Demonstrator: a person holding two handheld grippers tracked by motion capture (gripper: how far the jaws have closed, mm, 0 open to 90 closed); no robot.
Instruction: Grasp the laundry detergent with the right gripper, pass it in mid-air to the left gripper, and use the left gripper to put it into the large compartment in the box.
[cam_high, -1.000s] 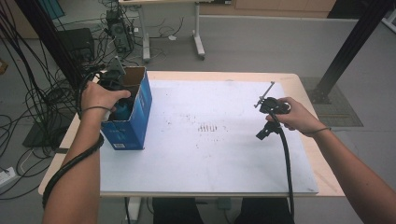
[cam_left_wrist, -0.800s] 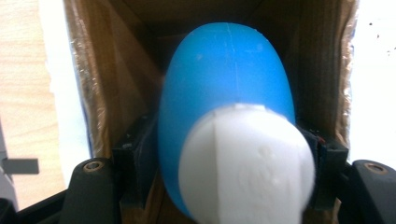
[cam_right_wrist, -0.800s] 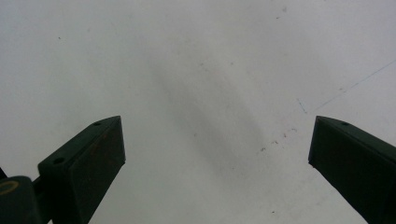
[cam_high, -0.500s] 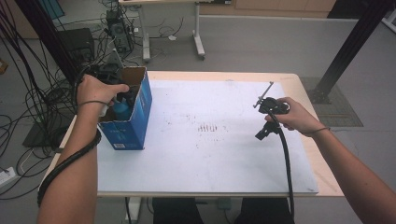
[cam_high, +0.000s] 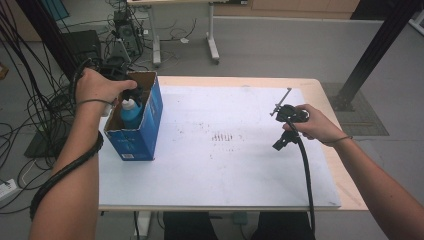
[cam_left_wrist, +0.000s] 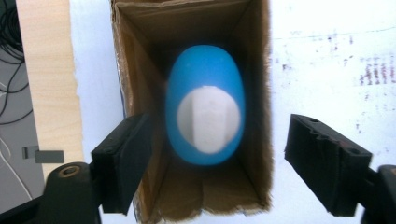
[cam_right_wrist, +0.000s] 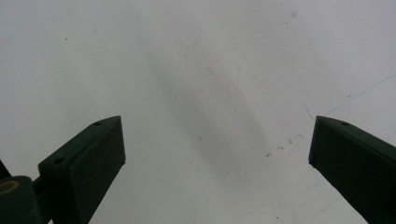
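The blue plastic bottle with a white cap (cam_left_wrist: 205, 105) is being left standing inside the blue cardboard box (cam_high: 150, 125); the left gripper (cam_left_wrist: 217, 158), its jaws just opened and empty, is being raised clear. The right gripper (cam_right_wrist: 217, 154) is being held open, empty, over the white table (cam_high: 225, 165).

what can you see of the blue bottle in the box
The blue bottle has a smooth, plastic-looking oval body and a white cap. It stands upright inside the open cardboard box with blue outer sides, at the table's left. Seen from above in the left gripper view, it sits near the box's middle. The left gripper hangs over it, jaws just opened and apart on either side, pads clear of it.
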